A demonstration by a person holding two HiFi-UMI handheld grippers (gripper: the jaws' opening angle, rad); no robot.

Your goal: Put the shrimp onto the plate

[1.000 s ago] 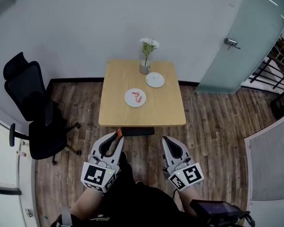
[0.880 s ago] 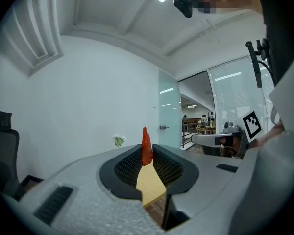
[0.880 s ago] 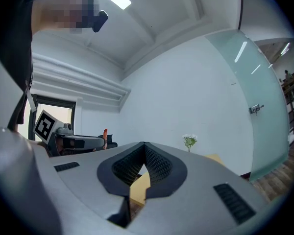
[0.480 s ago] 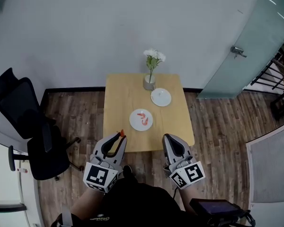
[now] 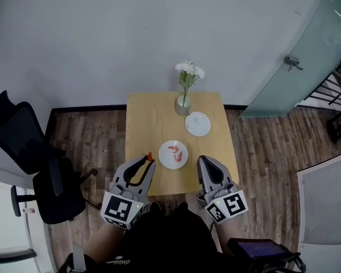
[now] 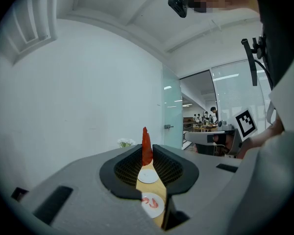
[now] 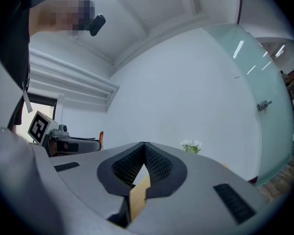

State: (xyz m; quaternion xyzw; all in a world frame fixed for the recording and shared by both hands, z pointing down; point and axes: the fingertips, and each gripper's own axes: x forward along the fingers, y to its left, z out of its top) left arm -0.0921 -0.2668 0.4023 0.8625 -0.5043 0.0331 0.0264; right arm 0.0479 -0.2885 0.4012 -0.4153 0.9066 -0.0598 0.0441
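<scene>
My left gripper (image 5: 149,157) is shut on a red shrimp (image 5: 150,155), which sticks up from the jaw tips (image 6: 146,146). It hovers at the near edge of the wooden table (image 5: 143,118), just left of a white plate (image 5: 173,154) that holds two shrimps (image 5: 175,150). In the left gripper view that plate (image 6: 152,205) shows through the jaw gap, with an empty plate (image 6: 148,176) beyond it. My right gripper (image 5: 203,160) is shut with nothing in it, right of the plate, and its tips meet (image 7: 144,148).
An empty white plate (image 5: 198,124) and a vase of white flowers (image 5: 183,102) stand at the table's far side by the wall. A black office chair (image 5: 23,147) is on the left. A frosted glass door (image 5: 307,56) is at the right.
The table has come closer in the head view. Both grippers have moved forward from over the floor to its near edge, beside the shrimp plate. The shrimp stays in the left jaws.
</scene>
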